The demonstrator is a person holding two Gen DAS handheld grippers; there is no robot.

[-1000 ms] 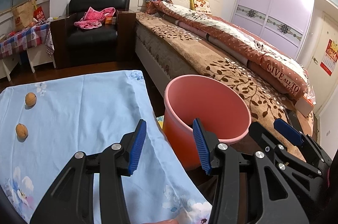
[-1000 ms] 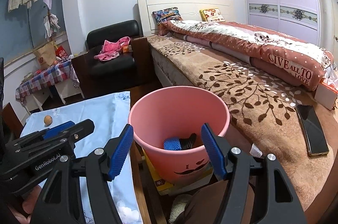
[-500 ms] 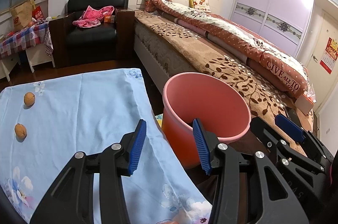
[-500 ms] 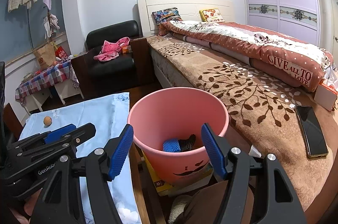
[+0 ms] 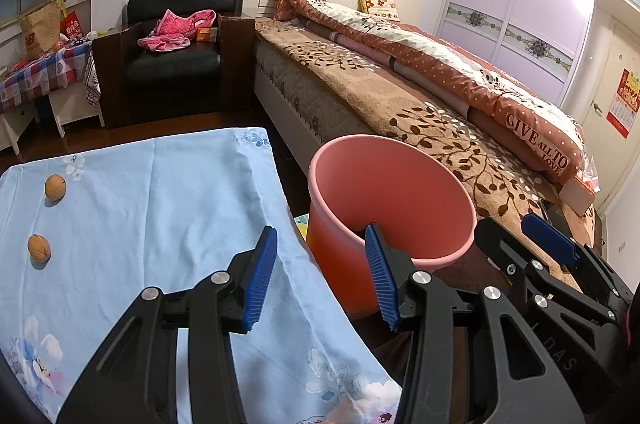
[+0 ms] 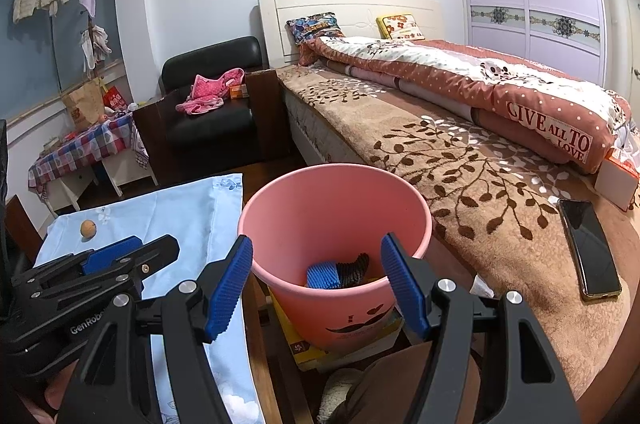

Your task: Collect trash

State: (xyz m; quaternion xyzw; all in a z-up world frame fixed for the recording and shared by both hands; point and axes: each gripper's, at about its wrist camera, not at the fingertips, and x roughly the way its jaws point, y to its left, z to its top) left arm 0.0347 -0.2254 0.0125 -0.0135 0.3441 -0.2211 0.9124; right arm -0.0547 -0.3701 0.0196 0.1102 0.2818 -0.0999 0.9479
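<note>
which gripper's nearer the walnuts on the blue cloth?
Left. The left gripper sits over the blue cloth's edge, beside the walnuts; the right gripper points into the pink bin.

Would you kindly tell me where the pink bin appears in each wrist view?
Left wrist: the bin is right of centre, behind the left gripper's right finger.
Right wrist: the bin is at centre, beyond the right gripper.
Shared landmark: the blue cloth lies left of it in both.

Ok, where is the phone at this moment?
In the right wrist view the phone lies flat on the brown leaf-patterned bed cover at the right, beyond the pink bin and near the white box.
</note>
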